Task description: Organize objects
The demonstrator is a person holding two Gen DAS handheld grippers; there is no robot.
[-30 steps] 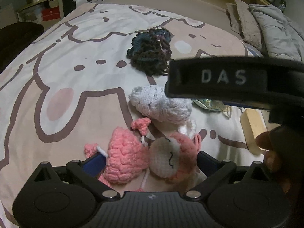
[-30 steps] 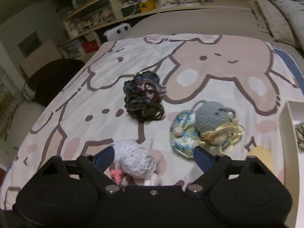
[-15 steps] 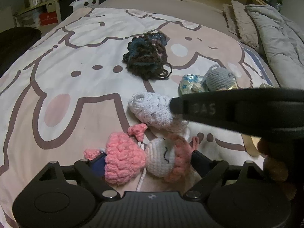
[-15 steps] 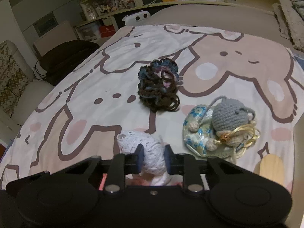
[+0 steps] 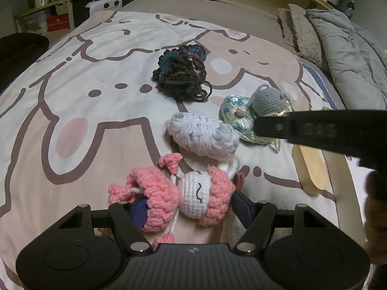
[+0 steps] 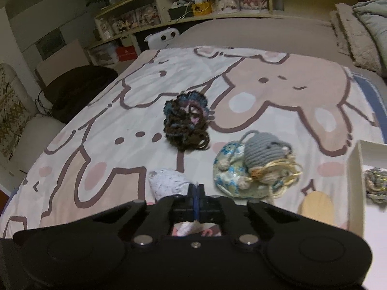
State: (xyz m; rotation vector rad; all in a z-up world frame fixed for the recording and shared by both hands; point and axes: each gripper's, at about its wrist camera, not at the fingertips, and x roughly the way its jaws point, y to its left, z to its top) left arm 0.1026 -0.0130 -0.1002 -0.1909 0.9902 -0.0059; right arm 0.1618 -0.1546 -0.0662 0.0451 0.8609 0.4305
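Note:
My left gripper [image 5: 191, 205] is shut on a pink and white crochet doll [image 5: 188, 195] low over the bed. Just beyond it lies a white crochet piece [image 5: 203, 135], also seen in the right wrist view [image 6: 167, 182]. My right gripper [image 6: 196, 193] is shut with its jaws together and holds nothing, above and behind the white piece. A dark yarn bundle [image 5: 181, 77] [image 6: 186, 123] lies further back. A grey crochet toy [image 6: 264, 152] rests on a blue floral pouch [image 6: 229, 176]. My right gripper's body crosses the left wrist view [image 5: 321, 130].
A white box [image 6: 354, 176] with a yarn item [image 6: 376, 183] inside stands at the right. A wooden paddle [image 5: 312, 169] lies beside it. Grey pillows [image 5: 350, 48] line the right side of the bed, shelves [image 6: 193, 2] the back. The cartoon bedspread [image 5: 84, 72] is bare at the left.
My right gripper has closed from open to fully shut and lifted away from the white crochet piece without it. My left gripper has closed on the pink doll.

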